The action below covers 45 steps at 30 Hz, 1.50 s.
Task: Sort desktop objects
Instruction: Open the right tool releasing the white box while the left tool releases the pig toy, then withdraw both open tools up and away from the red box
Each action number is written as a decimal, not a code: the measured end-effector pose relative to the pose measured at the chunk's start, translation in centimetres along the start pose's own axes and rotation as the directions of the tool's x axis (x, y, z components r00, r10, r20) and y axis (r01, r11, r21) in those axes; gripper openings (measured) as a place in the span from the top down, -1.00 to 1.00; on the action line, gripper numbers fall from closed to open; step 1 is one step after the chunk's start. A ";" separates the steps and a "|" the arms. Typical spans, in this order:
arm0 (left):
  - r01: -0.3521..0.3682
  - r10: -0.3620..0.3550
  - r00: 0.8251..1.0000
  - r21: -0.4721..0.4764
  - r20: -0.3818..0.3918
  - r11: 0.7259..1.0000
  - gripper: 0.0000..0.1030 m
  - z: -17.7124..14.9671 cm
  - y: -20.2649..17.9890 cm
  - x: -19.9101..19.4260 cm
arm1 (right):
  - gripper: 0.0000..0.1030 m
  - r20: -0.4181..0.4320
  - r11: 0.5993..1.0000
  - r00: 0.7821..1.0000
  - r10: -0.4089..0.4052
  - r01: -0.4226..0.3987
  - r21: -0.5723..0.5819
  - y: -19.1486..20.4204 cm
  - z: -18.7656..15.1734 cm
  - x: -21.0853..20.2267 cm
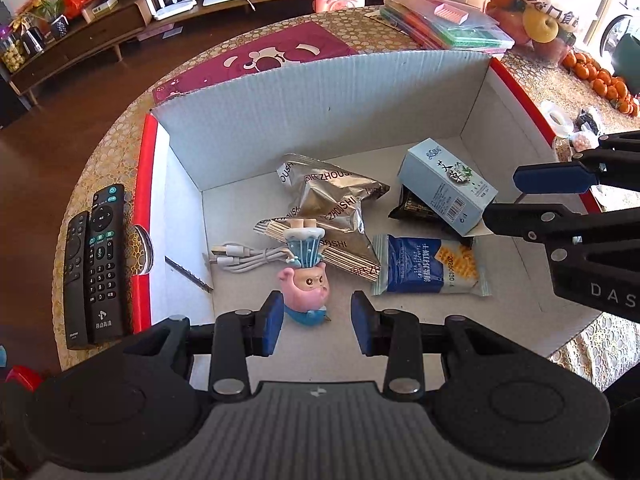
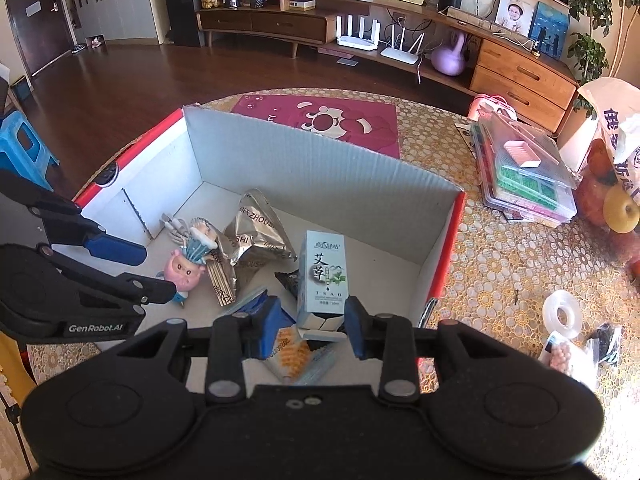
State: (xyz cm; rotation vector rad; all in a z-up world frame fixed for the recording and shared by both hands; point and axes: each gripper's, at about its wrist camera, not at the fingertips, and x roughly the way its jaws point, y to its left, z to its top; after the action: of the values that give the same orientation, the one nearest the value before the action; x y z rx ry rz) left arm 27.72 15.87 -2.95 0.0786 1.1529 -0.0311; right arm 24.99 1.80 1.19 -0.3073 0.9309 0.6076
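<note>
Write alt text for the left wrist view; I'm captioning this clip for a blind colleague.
The open left tool hangs over a pink and blue figurine lying in a white cardboard box among silver snack bags, a white cable and a blue biscuit packet. The right tool reaches in by a pale blue carton; two remotes lie outside.

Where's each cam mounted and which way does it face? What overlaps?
Left wrist: on the left gripper, looking down into the box at the pink figurine; own open fingers show, with the right gripper entering from the right.
Right wrist: on the right gripper, over the box's near right side, facing the blue carton; the left gripper shows at left.
Shared: box, figurine, carton, foil packs.
</note>
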 end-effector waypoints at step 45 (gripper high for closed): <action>-0.009 0.010 0.995 -0.017 0.099 1.000 -0.44 -3.4 -4.2 -7.1 | -0.48 0.127 0.999 0.991 0.032 -0.031 -0.010 -0.8 -6.1 -10.2</action>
State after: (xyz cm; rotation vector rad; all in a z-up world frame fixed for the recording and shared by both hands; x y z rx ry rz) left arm 21.44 11.87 1.96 0.0671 1.0535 -0.0166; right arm 16.96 -5.46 6.10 -0.2582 0.8123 0.6525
